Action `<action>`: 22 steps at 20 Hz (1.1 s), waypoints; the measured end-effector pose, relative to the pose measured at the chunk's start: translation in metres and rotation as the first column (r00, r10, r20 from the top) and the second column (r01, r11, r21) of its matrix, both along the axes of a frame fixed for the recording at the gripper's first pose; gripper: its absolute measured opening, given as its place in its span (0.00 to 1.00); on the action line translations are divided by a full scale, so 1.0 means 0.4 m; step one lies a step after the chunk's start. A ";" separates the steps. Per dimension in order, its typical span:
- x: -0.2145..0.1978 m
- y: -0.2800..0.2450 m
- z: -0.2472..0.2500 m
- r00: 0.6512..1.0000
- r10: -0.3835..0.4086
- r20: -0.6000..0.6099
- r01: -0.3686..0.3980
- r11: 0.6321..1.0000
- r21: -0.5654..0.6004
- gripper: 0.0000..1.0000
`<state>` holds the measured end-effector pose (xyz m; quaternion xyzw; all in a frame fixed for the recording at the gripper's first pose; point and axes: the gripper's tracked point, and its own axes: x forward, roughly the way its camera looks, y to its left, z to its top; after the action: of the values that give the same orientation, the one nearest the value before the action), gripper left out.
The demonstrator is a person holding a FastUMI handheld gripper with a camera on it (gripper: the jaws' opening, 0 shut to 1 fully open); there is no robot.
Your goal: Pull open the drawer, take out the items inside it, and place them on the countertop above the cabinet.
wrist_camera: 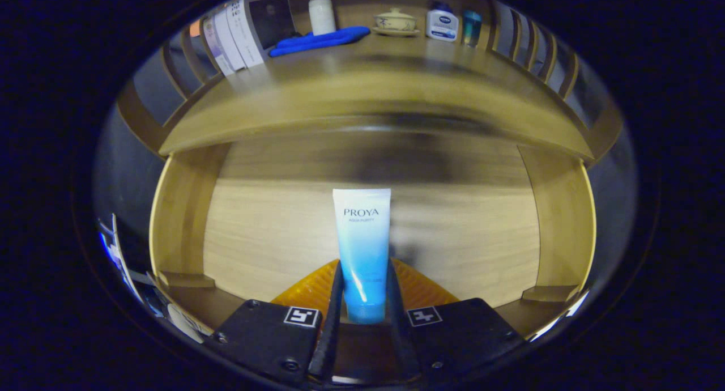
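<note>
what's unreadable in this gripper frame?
- Tube: its cap end sits low between the gripper fingers, which press both sides and cover its edges.
- Drawer: floor behind the tube is motion-blurred, so small leftovers cannot be ruled out.
- Countertop: pump bottle is cut off at the top; far items too small for detail.

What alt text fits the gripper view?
The tool is shut on a blue tube above the open drawer. Beyond, the countertop holds a blue cloth, pump bottle and lidded cup.
</note>
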<state>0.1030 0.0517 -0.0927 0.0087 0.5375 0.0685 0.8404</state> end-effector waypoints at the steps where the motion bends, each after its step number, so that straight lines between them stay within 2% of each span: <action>1: -0.004 0.001 0.022 1.000 0.007 0.014 -0.007 1.000 0.005 0.43; 5: -0.010 0.005 0.117 0.996 0.039 0.083 -0.039 0.999 0.003 0.43; 9: 0.026 0.004 0.207 0.992 0.019 0.129 -0.021 1.000 0.016 0.43; 12: 0.095 0.006 0.247 0.990 -0.008 0.142 0.008 1.000 0.001 0.43; 18: 0.242 0.046 0.284 0.989 -0.077 0.123 0.070 0.996 0.058 0.43; 22: 0.329 0.027 0.284 0.988 -0.106 0.112 0.104 0.994 0.021 0.43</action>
<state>0.2346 0.0626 0.0210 0.0393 0.4874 0.0284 0.8718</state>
